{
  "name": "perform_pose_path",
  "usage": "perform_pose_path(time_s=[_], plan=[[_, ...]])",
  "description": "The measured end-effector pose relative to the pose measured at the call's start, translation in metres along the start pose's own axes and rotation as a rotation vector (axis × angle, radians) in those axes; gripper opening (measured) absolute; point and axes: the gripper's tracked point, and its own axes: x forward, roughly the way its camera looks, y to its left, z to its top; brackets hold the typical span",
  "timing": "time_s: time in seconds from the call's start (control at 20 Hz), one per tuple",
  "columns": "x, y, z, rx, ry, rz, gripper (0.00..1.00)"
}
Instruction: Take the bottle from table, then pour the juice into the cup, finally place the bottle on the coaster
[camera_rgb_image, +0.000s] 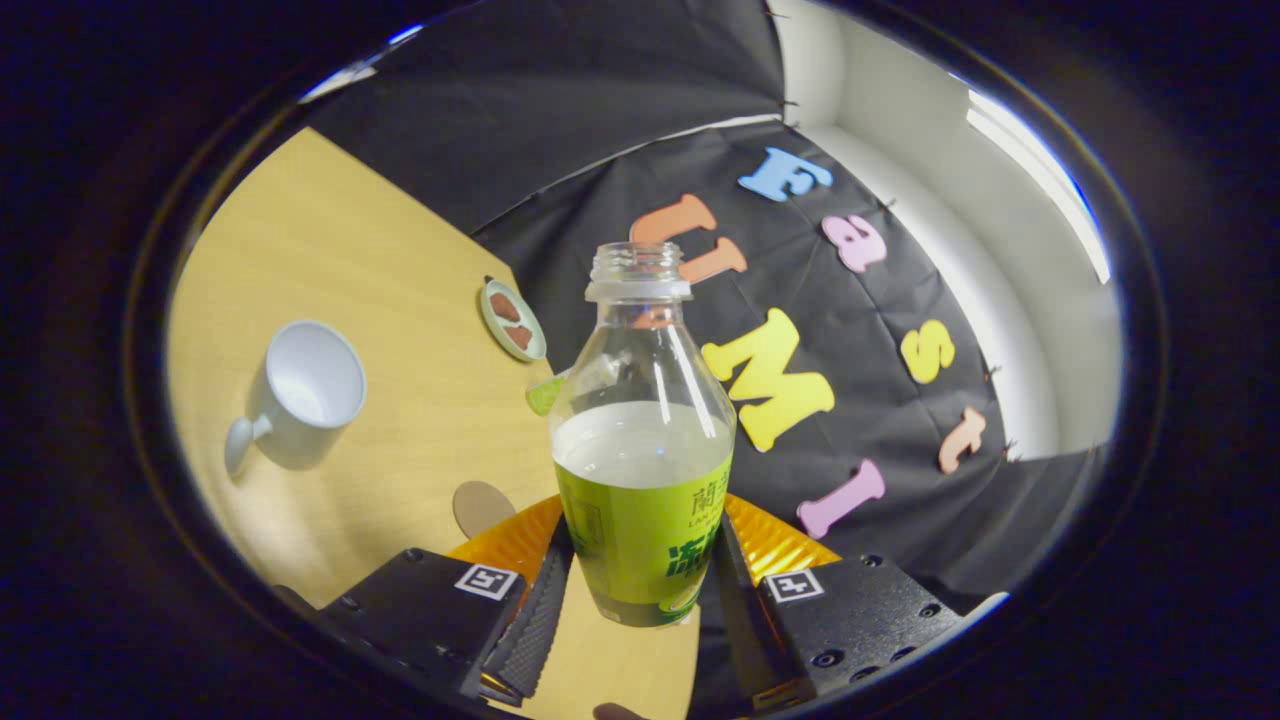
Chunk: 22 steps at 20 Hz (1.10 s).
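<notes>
Gripper (640, 590) fingers press on both sides of the green-labelled bottle (642, 440), closed onto its lower body and holding it uncapped, with pale juice up to about mid-height. Beyond and to the left on the wooden table (380, 260) sits the white cup (300, 392), tipped in this view, with a small round coaster (480, 506) near the left finger and a small dish (513, 320) farther back.

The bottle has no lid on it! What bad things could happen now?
1. The bottle is open at the top and partly full, held between the gripper's fingers above the table; a sudden tilt could spill juice before it reaches the cup.
2. The cup stands well off to the side, so a pour begun too early would likely hit the table.
</notes>
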Motion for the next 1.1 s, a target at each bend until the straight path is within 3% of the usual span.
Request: perform_pose_path(time_s=[0.3, 0.45, 0.8, 1.1], plan=[[0.020, -0.012, 0.000, 0.566, 0.017, 0.130, 0.75], [0.046, -0.004, 0.006, 0.643, 0.002, 0.158, 0.75], [0.104, 0.048, 0.018, 0.870, 0.001, 0.322, 0.75], [0.146, 0.073, -0.005, 0.871, 0.053, 0.295, 0.76]])
